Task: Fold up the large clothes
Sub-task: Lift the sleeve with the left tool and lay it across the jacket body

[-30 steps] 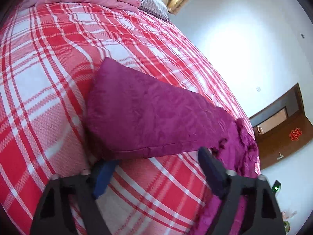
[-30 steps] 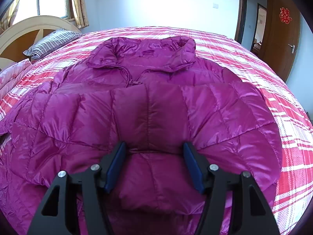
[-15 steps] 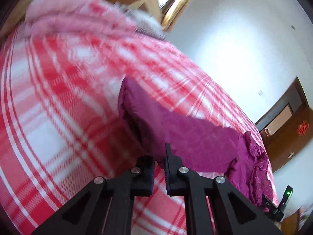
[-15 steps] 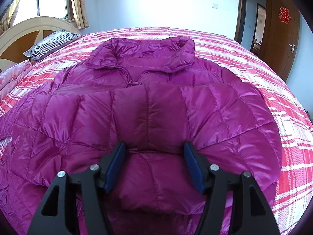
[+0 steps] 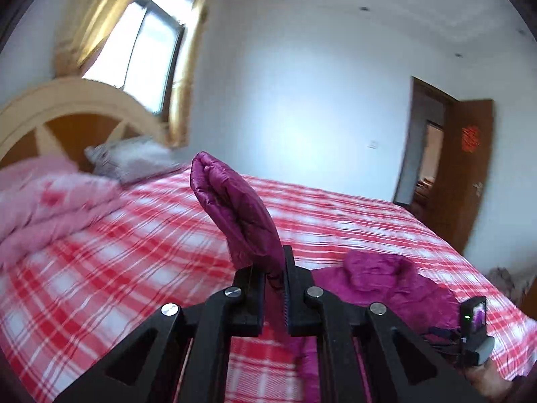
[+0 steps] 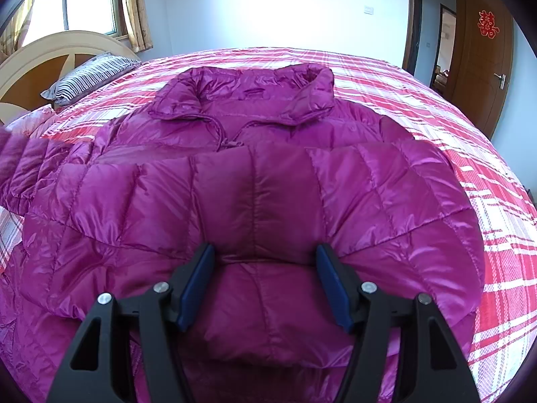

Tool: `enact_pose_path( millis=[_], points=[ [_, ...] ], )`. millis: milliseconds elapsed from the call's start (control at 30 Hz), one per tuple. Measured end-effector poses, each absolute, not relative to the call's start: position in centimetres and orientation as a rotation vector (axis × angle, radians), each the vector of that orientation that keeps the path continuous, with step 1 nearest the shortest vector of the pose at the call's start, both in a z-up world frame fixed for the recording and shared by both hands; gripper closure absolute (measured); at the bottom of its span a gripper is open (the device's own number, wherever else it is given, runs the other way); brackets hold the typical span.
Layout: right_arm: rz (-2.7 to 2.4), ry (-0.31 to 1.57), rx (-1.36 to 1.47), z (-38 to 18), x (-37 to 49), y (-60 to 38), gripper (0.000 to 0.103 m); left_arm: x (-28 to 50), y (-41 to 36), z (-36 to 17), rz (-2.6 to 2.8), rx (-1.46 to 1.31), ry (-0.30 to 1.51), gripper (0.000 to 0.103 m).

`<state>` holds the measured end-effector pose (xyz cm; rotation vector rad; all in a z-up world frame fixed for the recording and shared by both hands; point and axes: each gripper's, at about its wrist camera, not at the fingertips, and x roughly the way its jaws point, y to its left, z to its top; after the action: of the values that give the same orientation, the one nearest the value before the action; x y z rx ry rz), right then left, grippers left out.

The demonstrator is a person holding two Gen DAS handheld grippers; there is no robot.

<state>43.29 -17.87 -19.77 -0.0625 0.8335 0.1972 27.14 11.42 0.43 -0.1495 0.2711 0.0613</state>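
Left wrist view. Left tool (image 5: 273, 273): clenched on the sleeve (image 5: 235, 215) of the magenta down jacket, pinching it near the cuff end so the padded length stands up and forward off the bed (image 5: 100, 268). Judged purpose: lifting the sleeve clear of the checked bedspread so it can be carried across the body. Collar region of the jacket (image 5: 379, 272) lies low on the bed to the right. Pink quilt (image 5: 43, 201) and pillow (image 5: 131, 158) sit by the headboard, apart from the work. The view is motion-blurred.

Right wrist view. Right tool (image 6: 265, 283): released, fingers spread wide, hovering over the hem end with a quilted panel between them; contact cannot be told. Jacket spread front-up in the middle of the bed, collar away from the camera, its right sleeve folded across the chest. Raised sleeve appears at the left edge.
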Motion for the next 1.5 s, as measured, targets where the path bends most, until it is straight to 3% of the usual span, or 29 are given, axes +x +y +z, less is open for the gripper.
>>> enact_pose_path(
  millis=[333,667,867,900,933,967,1033,1100,1267,1500],
  points=[
    [0.210,0.829,-0.034,-19.8,43.3,-18.2,0.035,31.0,-0.5,-4.0,-0.202,-0.049,0.385,0.095],
    [0.226,0.819,0.012,-19.8,43.3,-18.8,0.033,34.0,-5.9,-9.4,-0.282,-0.040,0.554,0.095],
    [0.228,0.820,0.033,-19.8,43.5,-19.2,0.030,31.6,-8.6,-7.7,-0.304,0.080,0.525,0.091],
    [0.229,0.820,0.033,-19.8,43.5,-19.2,0.030,30.8,-8.4,-6.8,-0.319,0.084,0.483,0.088],
    [0.230,0.820,0.034,-19.8,43.5,-19.2,0.030,30.1,-7.9,-5.9,-0.325,0.077,0.444,0.074],
    [0.230,0.820,0.035,-19.8,43.5,-19.3,0.030,29.7,-7.5,-5.2,-0.322,0.064,0.418,0.046],
    [0.230,0.819,0.036,-19.8,43.6,-19.3,0.030,29.1,-5.7,-3.7,-0.260,0.017,0.342,0.007],
    [0.229,0.819,0.035,-19.8,43.6,-19.3,0.030,29.0,-3.8,-3.1,-0.200,-0.026,0.292,0.005],
    [0.226,0.819,0.033,-19.8,43.6,-19.4,0.029,32.3,0.1,-4.9,-0.075,-0.093,0.393,0.005],
    [0.225,0.817,0.035,-19.8,43.6,-19.4,0.029,39.5,1.3,-13.3,0.095,-0.028,0.748,0.005]
  ],
)
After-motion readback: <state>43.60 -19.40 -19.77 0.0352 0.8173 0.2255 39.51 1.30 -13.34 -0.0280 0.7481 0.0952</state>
